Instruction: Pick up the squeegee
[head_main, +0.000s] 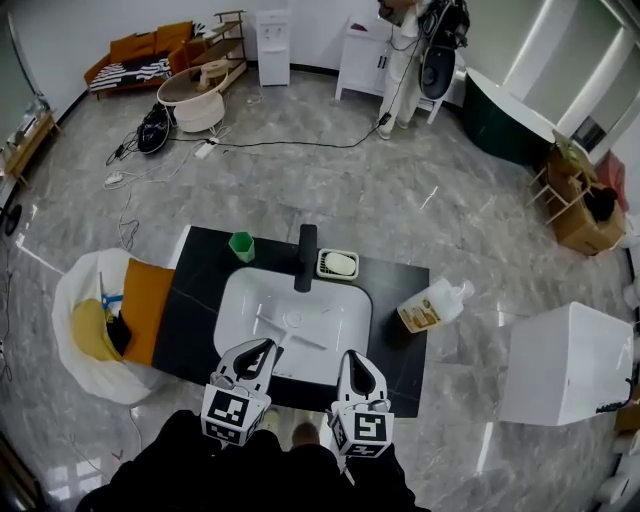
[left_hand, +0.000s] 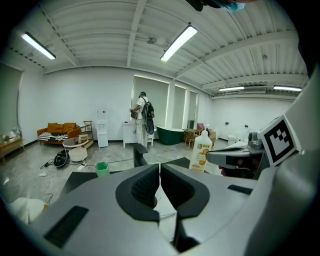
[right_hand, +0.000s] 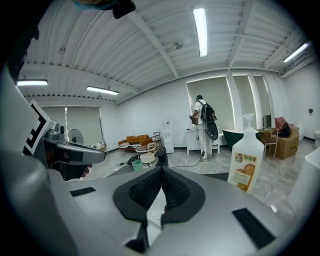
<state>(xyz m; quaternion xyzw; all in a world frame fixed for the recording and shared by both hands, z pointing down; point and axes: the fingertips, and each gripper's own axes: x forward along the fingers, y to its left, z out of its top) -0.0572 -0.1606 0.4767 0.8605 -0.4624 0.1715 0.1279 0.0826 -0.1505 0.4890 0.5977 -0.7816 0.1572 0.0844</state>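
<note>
Both grippers hang at 6 o'clock of the sink (head_main: 232, 296). The left gripper (head_main: 263, 347) has its fingers shut, with nothing in them. The right gripper (head_main: 352, 356) is shut and empty too. The squeegee (head_main: 308, 340) seems to be the thin pale thing lying in the sink, but it is hard to see. The tap (head_main: 305, 257) is at 12 o'clock, a cup (head_main: 242, 246) at 11 and a bottle (head_main: 432, 306) at 3.

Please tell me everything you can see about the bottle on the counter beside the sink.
The bottle looks like white plastic, with an orange and yellow label showing fruit and a white spray top. It stands upright on the black counter, right of the white sink. Only the counter touches it.
</note>
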